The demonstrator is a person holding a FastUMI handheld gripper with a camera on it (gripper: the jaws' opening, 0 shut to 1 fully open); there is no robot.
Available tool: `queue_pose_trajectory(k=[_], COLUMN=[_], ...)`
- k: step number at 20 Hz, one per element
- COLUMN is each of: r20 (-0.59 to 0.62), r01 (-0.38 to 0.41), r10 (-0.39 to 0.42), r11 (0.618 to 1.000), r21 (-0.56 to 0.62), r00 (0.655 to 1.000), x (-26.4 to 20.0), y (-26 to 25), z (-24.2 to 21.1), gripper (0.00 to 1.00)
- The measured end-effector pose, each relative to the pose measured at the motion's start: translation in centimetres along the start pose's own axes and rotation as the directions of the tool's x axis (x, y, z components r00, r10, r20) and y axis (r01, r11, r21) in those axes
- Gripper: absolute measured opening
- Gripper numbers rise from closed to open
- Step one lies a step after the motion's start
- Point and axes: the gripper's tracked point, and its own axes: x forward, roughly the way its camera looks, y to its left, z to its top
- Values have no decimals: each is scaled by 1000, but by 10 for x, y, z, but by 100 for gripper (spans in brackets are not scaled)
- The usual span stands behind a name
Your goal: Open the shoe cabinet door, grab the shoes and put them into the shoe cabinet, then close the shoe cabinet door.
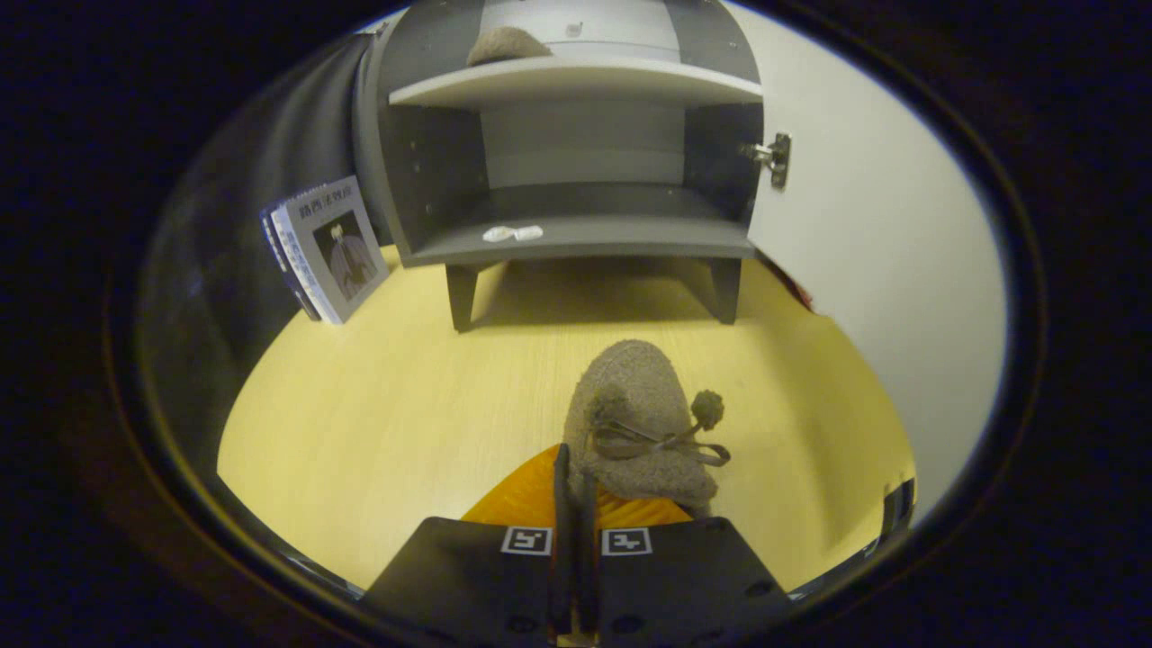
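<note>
A fuzzy grey-brown shoe with pompom laces and an orange sole sits just ahead of my gripper, toe pointing toward the cabinet. The two fingers are nearly together, pinching the shoe's left rim. Beyond it stands the grey shoe cabinet on short legs, its white door swung wide to the right. A second matching shoe rests on the cabinet's upper shelf. The lower shelf holds only two small white packets.
Books lean against the black wall left of the cabinet. The yellow wooden tabletop stretches between the shoe and the cabinet legs. The open door bounds the right side.
</note>
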Motion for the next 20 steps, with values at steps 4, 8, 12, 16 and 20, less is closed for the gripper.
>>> queue_pose_trajectory(k=[4, 8, 12, 16, 20], r20=[95, 191, 280, 357, 389], r01=[-39, -43, -26, 13, 65], r10=[39, 51, 43, 12, -33], r11=[999, 998, 998, 998, 995], r21=[-4, -45, -64, -68, -71], r00=[995, 980, 959, 934, 921], x=[-46, -78, -84, -62, -17], y=[-2, -9, -9, -8, -11], z=[79, 156, 229, 302, 361], gripper=[6, 6, 6, 6, 5])
